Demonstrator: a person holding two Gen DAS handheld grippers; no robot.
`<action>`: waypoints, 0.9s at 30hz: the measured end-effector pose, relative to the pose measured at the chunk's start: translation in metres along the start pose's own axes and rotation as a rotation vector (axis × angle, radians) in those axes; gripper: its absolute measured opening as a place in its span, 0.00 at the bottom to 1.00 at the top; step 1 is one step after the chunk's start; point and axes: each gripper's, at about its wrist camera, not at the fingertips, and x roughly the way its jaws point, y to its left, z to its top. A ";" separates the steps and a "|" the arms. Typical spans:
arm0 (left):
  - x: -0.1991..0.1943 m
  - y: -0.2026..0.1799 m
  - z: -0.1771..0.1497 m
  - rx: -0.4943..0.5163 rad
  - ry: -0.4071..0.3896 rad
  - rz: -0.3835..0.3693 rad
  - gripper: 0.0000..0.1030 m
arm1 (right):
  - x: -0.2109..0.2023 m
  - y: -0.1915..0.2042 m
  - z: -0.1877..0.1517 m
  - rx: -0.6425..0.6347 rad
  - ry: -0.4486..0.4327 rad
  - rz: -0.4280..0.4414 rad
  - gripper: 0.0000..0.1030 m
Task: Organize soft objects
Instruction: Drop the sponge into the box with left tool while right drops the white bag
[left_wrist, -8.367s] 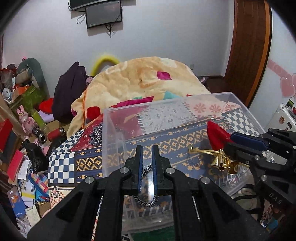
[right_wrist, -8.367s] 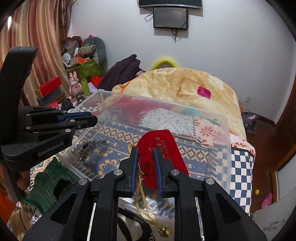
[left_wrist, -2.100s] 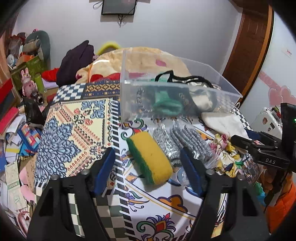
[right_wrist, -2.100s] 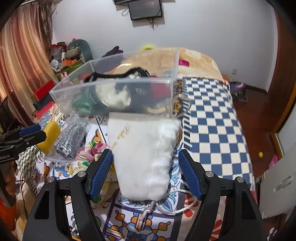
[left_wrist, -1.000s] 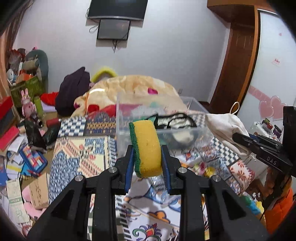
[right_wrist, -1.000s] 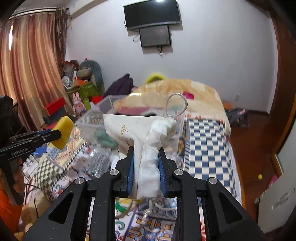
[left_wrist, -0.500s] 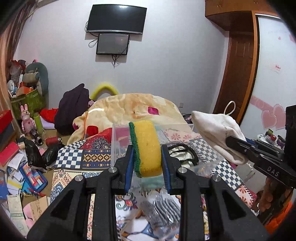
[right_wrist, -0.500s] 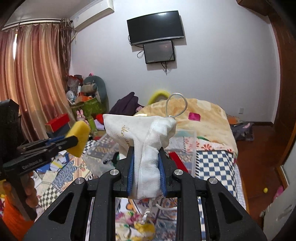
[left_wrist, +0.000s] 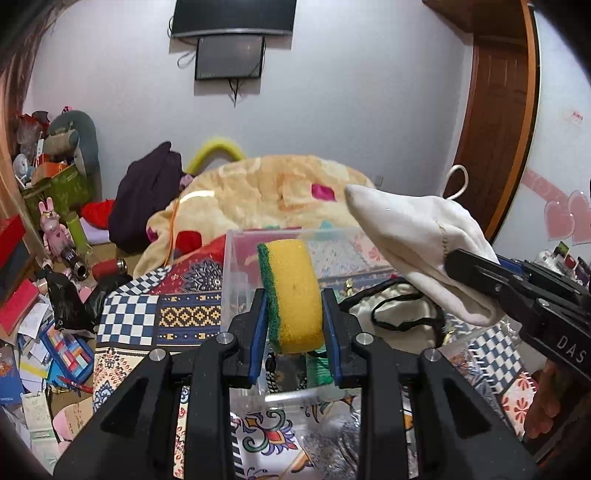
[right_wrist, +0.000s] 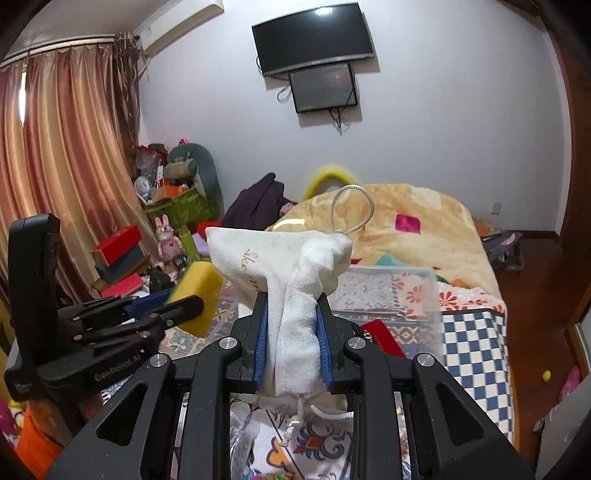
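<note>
While both tools are raised above the bed, the left gripper (left_wrist: 294, 318) has its fingers (left_wrist: 258, 332) clamped on a yellow sponge (left_wrist: 293, 291) with a green scouring face, standing upright between the blue pads. Right gripper (right_wrist: 291, 343): fingers (right_wrist: 262, 343) pinched on a white drawstring pouch (right_wrist: 291, 273), its cord loop (right_wrist: 351, 210) standing above the fingertips. Clear plastic bin (left_wrist: 236, 280): directly beyond and below both pairs of fingers, on the patterned bedcover (left_wrist: 129, 317). Contents: cream bag with black cord (left_wrist: 399, 314), red item (right_wrist: 380, 336). Orange blanket (left_wrist: 266, 192): beyond the bin.
</note>
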 end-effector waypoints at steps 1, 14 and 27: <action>0.005 0.000 -0.001 0.002 0.011 0.003 0.27 | 0.003 0.000 -0.001 0.001 0.011 0.001 0.20; 0.033 -0.004 -0.008 0.042 0.078 0.029 0.27 | 0.039 -0.001 -0.019 0.009 0.138 -0.008 0.23; 0.014 -0.011 -0.010 0.052 0.057 0.024 0.47 | 0.020 -0.004 -0.017 0.002 0.106 -0.024 0.56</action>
